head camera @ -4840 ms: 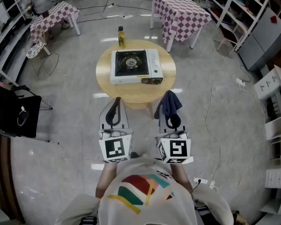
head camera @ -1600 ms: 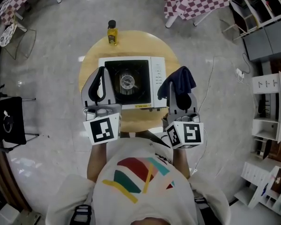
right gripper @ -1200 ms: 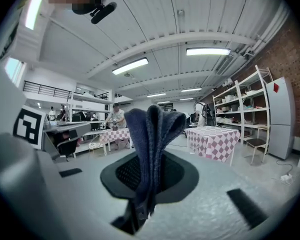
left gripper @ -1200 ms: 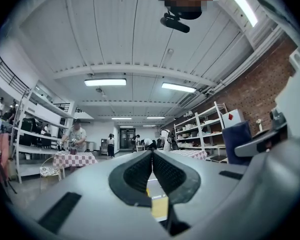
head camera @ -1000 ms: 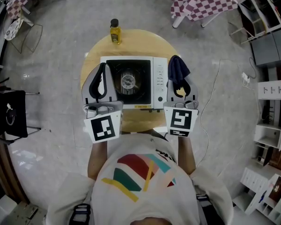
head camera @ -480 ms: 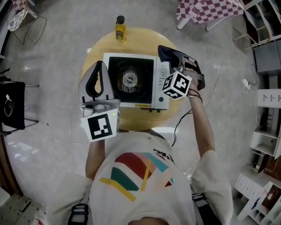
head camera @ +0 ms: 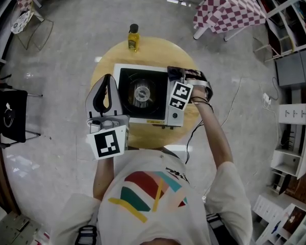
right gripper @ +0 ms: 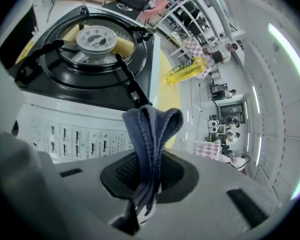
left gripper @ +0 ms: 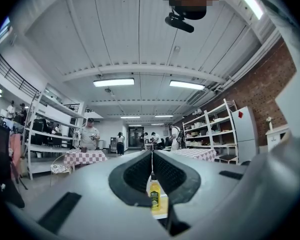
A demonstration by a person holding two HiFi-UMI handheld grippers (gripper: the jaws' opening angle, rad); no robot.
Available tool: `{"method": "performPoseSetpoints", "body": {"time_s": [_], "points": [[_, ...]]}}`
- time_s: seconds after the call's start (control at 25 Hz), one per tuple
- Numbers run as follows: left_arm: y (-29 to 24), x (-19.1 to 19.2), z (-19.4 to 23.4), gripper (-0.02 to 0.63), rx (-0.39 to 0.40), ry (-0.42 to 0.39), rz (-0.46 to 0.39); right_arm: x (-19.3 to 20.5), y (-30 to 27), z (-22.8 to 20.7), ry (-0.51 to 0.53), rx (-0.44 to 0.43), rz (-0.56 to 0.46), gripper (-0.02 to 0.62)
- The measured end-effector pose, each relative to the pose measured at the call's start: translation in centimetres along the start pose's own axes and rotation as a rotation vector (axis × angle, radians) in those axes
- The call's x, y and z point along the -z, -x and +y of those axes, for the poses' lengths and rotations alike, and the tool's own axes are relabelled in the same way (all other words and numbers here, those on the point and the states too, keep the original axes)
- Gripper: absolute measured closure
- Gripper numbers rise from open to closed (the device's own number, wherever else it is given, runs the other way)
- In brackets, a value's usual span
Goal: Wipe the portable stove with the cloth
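- Your right gripper (head camera: 179,76) is clamping a dark blue cloth (right gripper: 150,134). The folded loop is sticking out in front of the jaws.
- The portable stove (head camera: 143,107) is sitting on the round wooden table (head camera: 106,68), with its long axis running across you, left to right.
- The right gripper is hanging over the white panel at the stove's right end, so the black burner area is lying to your left of the cloth. This is the direction for the wipe, I think.
- I cannot tell if the cloth is touching the panel already.
- Your left gripper (head camera: 104,84) is hovering by the stove's left edge with its jaws together and nothing between them. The right one is nearer to the work.
- The cloth is looking soft and stitched, while the stove top is hard — glossy black metal with a wire pot support, which may catch the fabric.
- A yellow oil bottle (head camera: 133,39) is standing beyond the stove, well apart from it.
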State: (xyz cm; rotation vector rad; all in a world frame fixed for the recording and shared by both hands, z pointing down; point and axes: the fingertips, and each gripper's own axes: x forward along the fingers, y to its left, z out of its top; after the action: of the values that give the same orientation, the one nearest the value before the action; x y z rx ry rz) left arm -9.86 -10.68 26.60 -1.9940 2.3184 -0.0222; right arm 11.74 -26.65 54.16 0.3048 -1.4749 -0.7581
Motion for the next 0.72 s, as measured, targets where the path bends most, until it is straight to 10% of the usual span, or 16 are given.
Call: {"method": "performPoseSetpoints", "body": {"time_s": [0.72], "points": [[-0.8, -0.6, -0.3, 0.598, 0.012, 0.048, -0.042, -0.4, 3.9, 4.5, 0.003, -0.138, -0.04, 0.565]]}}
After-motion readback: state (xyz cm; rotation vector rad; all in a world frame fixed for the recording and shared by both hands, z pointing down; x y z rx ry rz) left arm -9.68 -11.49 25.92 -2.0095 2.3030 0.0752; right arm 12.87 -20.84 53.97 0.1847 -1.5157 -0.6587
